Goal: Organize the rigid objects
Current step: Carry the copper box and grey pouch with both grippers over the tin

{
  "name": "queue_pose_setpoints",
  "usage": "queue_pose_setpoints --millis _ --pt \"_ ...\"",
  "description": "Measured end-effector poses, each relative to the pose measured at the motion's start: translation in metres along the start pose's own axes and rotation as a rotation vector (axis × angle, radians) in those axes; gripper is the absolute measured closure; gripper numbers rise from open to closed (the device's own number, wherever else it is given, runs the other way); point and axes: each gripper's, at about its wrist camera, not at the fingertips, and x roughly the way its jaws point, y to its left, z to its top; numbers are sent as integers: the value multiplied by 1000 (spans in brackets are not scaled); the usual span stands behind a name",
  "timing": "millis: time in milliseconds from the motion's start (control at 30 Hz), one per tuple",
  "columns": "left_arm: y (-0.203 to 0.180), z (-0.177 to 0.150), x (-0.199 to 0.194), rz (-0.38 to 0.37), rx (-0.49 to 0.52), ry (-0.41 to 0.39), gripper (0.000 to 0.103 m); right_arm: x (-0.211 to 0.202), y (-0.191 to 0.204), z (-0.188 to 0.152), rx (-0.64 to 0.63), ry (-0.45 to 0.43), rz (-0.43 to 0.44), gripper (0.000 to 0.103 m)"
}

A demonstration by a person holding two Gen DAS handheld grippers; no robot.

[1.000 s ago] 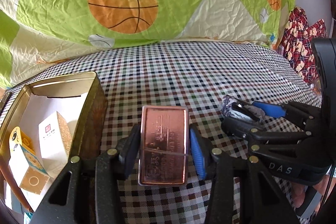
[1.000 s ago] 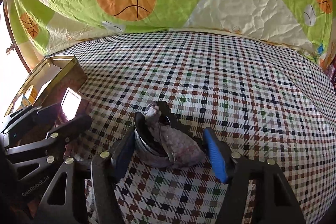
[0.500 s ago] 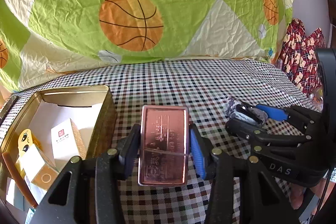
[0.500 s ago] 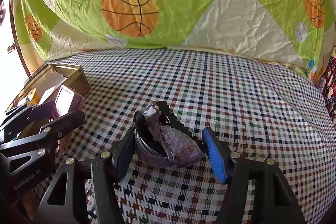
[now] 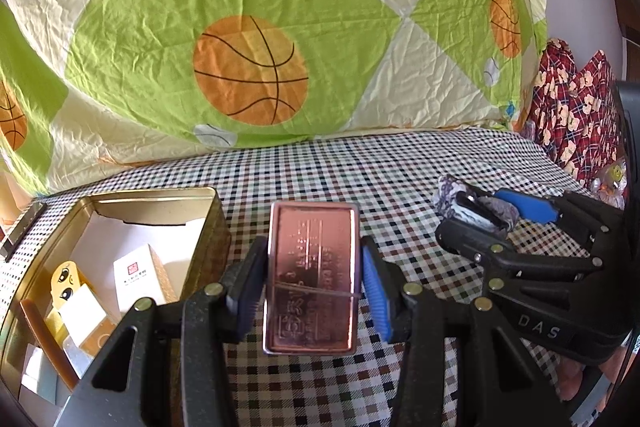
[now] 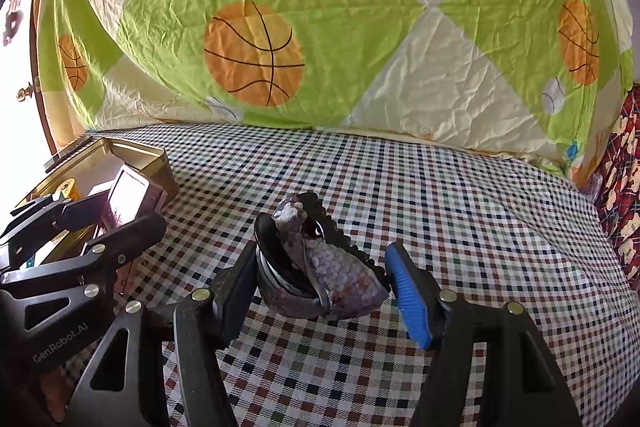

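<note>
Gold tin (image 5: 120, 199) sits lower left, part full of boxes (image 5: 140, 275). Left gripper (image 5: 312, 279) clamps a copper tin (image 5: 312, 279); right gripper (image 6: 324, 279) pinches a mottled pouch (image 6: 340, 275). Both have risen since a second ago.

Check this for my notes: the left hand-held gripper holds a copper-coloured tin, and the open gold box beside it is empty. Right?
Not quite. The left hand-held gripper does hold the copper-coloured tin, but the open gold box is not empty: the left wrist view shows several small cartons inside it.
</note>
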Motion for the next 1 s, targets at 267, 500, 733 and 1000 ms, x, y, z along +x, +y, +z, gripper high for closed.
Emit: queue_pose_setpoints --millis 267,500,733,1000 --pt "-4 -1 -12 28 23 -51 58 -14 3 1 -6 -57 -17 37" --pt "-1 -3 -21 39 8 -86 58 -23 3 0 5 -87 -16 37" --pt "-2 -5 -28 48 9 -112 58 -32 5 -2 7 -123 -20 37" --pt "0 -9 -37 52 2 -142 58 -40 6 -4 15 -156 -24 37"
